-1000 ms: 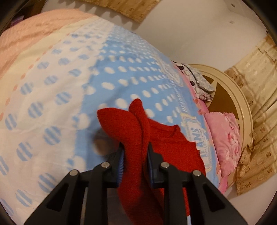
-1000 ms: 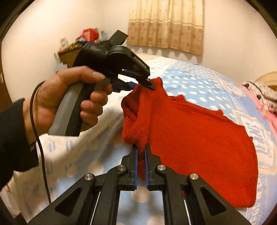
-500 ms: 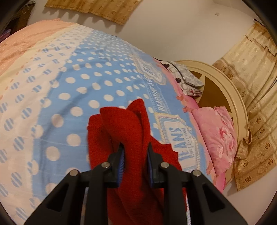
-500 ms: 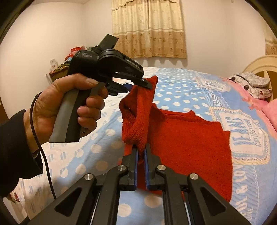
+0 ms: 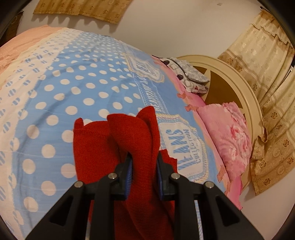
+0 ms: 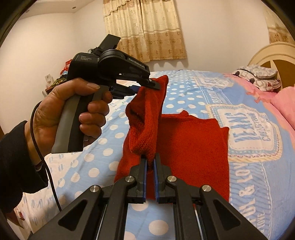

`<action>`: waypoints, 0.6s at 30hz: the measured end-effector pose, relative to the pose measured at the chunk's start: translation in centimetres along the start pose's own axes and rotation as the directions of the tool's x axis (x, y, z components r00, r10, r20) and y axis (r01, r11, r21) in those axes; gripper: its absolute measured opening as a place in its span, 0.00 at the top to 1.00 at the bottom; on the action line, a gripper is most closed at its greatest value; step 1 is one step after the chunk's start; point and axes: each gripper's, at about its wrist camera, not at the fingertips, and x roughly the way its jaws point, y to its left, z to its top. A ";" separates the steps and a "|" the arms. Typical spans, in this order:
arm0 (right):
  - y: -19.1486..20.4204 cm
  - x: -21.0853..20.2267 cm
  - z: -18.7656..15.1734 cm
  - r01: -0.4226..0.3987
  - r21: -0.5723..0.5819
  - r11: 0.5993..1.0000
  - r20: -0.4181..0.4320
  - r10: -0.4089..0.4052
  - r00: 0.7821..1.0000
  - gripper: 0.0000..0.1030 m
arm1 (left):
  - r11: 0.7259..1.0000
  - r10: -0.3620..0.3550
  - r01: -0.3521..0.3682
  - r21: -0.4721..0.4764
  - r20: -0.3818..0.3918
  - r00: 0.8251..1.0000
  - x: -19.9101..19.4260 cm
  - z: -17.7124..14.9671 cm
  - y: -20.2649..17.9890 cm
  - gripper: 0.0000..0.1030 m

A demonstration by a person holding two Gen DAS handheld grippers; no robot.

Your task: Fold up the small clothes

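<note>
**Red knit held up by both grippers**

The left gripper point(image 5: 143, 162) pinched a bunched fold of the red knit garment point(image 5: 95, 147); the right gripper point(image 6: 150, 162) pinched another fold. Only the right wrist view showed the person's left hand point(image 6: 60, 110) at 9 o'clock, the garment's far part lying on the polka-dot bedspread point(image 6: 184, 88).

1. Illumination: warm, even indoor light from above — no direct source in frame.
2. Shadows: soft scalloped shadows fall on the wall point(image 5: 166, 33) below the curtain point(image 5: 79, 9) hem in the left wrist view.
3. Distortion: strong fisheye curvature; the bedspread point(image 5: 77, 86) bulges and dark vignette arcs cut every corner.
4. Sharpness: centres fairly crisp; slight blur on the polka dots at left.
5. Glare: small highlights on the metal screws point(image 6: 128, 178) only — no blown-out areas.
</note>
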 end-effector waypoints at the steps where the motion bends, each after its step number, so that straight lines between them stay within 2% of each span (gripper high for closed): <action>1: -0.3 -0.1 -0.1 0.002 0.004 1.000 -0.001 -0.002 1.000 0.95 | 1.000 -0.001 0.001 0.005 -0.002 1.000 0.2 -0.1 -0.3 0.77; 10: -3.1 -1.0 -1.2 0.028 0.047 0.999 -0.004 -0.028 1.000 0.95 | 0.998 -0.028 0.030 0.053 -0.040 0.999 2.6 -0.6 -3.2 0.77; 18: -5.7 -1.1 -2.3 0.043 0.097 0.994 -0.028 -0.040 0.999 0.95 | 0.995 -0.018 0.026 0.097 -0.082 0.996 5.2 -1.4 -5.2 0.78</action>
